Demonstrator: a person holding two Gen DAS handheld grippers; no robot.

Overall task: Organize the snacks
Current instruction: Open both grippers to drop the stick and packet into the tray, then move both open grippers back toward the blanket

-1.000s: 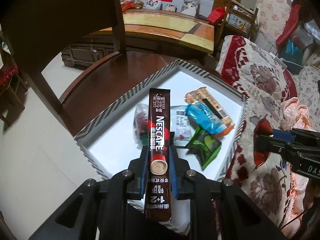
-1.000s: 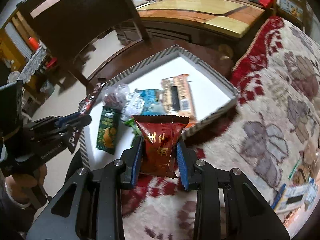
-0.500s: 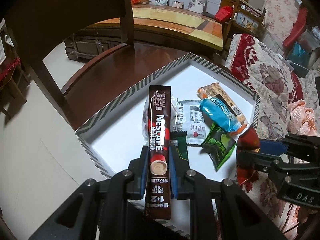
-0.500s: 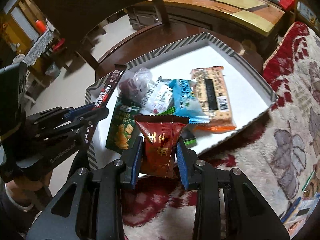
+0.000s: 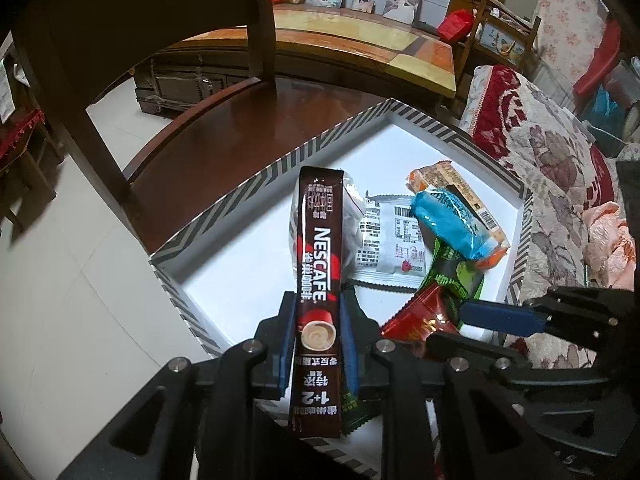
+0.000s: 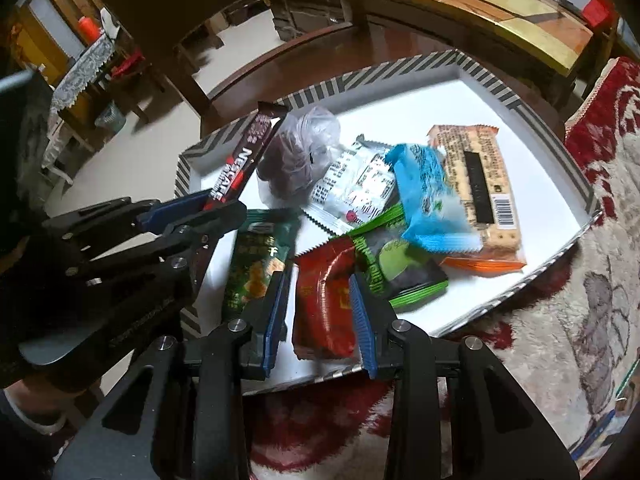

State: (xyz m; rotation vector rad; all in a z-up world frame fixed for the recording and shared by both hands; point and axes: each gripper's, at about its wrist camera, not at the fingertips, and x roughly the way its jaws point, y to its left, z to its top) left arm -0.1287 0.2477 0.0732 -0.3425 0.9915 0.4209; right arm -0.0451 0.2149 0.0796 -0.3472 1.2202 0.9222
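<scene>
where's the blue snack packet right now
In the right wrist view the blue packet lies in the striped box, right of centre, overlapping the orange-edged cracker pack and the green packet.

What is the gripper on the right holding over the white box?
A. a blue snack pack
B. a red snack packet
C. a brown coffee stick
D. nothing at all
B: the right gripper has its blue pads pressed on a red snack packet above the striped box; the coffee stick is in the left gripper.

Dark wood chair (image 5: 132, 36) standing far left on pale tile floor (image 5: 60, 264); floral red sofa cover (image 5: 548, 152) lying right; photo frames (image 5: 362, 0) lining far wall.
</scene>
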